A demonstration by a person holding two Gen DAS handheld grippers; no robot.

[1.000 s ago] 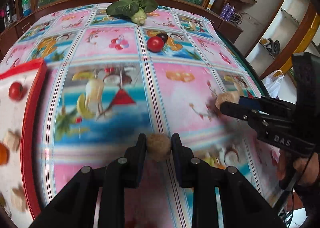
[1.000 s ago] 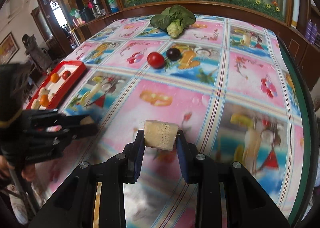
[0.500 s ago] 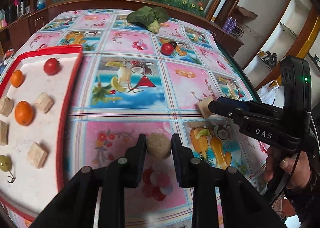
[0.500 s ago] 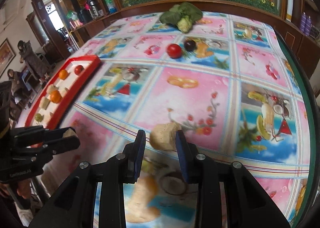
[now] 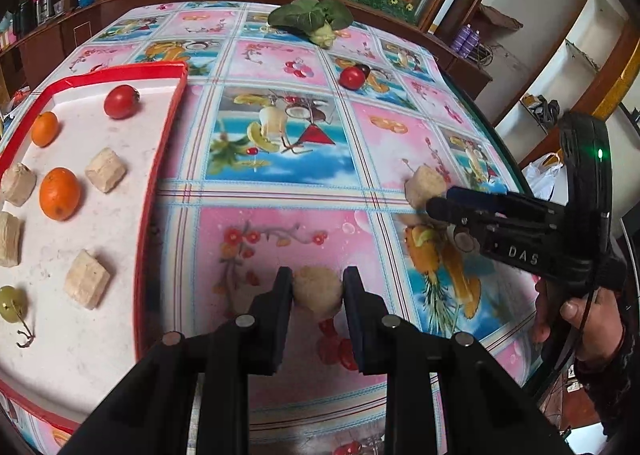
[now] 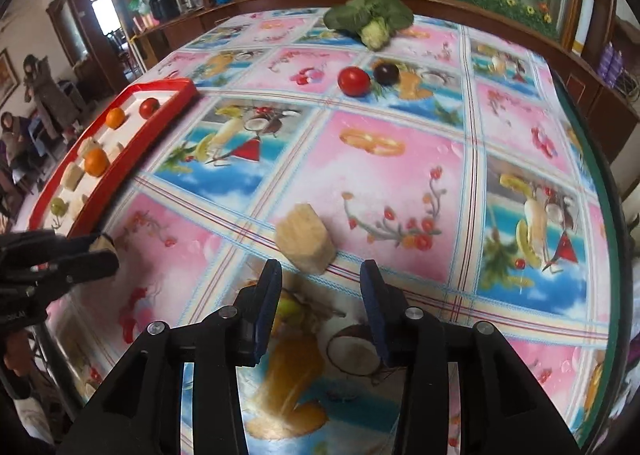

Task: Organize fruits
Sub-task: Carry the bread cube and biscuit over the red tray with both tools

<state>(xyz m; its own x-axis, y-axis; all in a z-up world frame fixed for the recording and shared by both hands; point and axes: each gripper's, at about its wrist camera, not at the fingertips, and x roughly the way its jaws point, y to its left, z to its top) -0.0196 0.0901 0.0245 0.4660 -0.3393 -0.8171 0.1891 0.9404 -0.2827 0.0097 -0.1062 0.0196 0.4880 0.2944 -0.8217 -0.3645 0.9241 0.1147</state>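
Currently your left gripper (image 5: 317,287) is clamped on a round beige chunk (image 5: 317,292), held above the tablecloth (image 5: 280,191) just to the 3 o'clock side of the red tray (image 5: 160,159). Your right gripper (image 6: 320,275) stands with its jaws apart; the beige block (image 6: 306,237) lies on the cloth just beyond the fingertips at 12 o'clock, tilted, touching neither finger.

Only the left wrist view shows the tray contents plainly: a tomato (image 5: 121,101), two oranges (image 5: 59,193), several beige blocks (image 5: 105,170) and a green grape (image 5: 12,303) at 9 o'clock. It also shows the right gripper body from the side, with the lettering "DAS" (image 5: 523,254) and a lit green lamp (image 5: 599,153), and the hand (image 5: 580,319) holding it.

Only the right wrist view shows the dark plum (image 6: 387,72) clearly beside the loose tomato (image 6: 354,81) at 12 o'clock, the leafy vegetable (image 6: 370,21) beyond them, and seated people (image 6: 16,135) at 9 o'clock. No other writing is legible.

Compared with half a second ago, the right jaws have released the block, which was then gripped between them. The left gripper keeps its hold on the round chunk, and the tray now lies nearer to it.
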